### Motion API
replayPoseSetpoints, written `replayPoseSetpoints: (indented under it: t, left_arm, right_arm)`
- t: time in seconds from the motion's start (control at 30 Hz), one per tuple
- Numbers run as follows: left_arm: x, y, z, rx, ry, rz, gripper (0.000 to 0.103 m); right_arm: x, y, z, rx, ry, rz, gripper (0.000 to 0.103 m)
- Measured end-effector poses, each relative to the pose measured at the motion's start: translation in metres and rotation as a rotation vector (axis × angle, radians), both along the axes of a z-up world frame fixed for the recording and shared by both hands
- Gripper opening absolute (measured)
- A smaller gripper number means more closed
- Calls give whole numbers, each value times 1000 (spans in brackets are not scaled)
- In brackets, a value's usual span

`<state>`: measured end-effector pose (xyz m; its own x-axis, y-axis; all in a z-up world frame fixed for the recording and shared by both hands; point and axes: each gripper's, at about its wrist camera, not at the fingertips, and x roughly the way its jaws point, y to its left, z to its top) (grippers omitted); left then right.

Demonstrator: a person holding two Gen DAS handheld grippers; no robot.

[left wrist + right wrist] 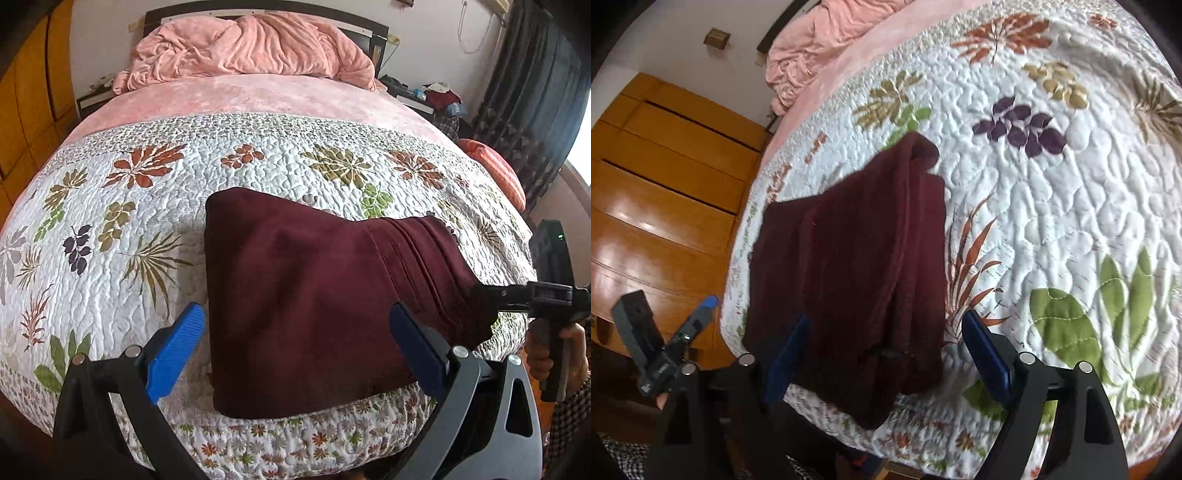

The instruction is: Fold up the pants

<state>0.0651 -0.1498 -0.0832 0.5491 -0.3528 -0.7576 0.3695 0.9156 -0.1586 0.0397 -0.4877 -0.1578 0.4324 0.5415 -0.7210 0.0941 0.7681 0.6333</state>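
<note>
Both tools stand with fingers spread apart, gripping nothing: the left tool [297, 345] and the right tool [886, 350] each straddle the near edge of the maroon pants [314, 291], folded on the floral quilt [147, 221] at the bed's foot.

Quilted bed [155, 229], wooden wardrobe [665, 192], curtains [535, 110]

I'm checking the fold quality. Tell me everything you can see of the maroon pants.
The maroon pants are soft, fleecy-looking fabric, folded into a compact stack with layered edges along one side. They lie on the floral quilt at the bed's near edge. Both the left tool and right tool are open, gripping nothing.
</note>
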Motion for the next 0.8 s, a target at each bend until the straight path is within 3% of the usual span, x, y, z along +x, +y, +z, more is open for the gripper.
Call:
replayPoseSetpoints:
  t: [0.1,0.3,0.47,0.63,0.73,0.8]
  left_arm:
    - [10,-1,-11,3,32,-5,100]
    - [34,8,-46,-37,184,-14,100]
    - [49,26,-63,-139,287,-117,100]
    - [82,48,-93,-246,487,-114,100]
    - [93,44,-108,-347,576,-165,100]
    - [94,35,-109,-369,598,-195,100]
  right_arm:
    - [7,6,-11,5,21,11,84]
    - [13,15,-23,20,29,26,89]
    - [19,17,-24,32,16,53,89]
    - [30,27,-29,52,17,110,89]
    - [37,28,-33,71,20,118,89]
    - [42,29,-34,82,17,124,89]
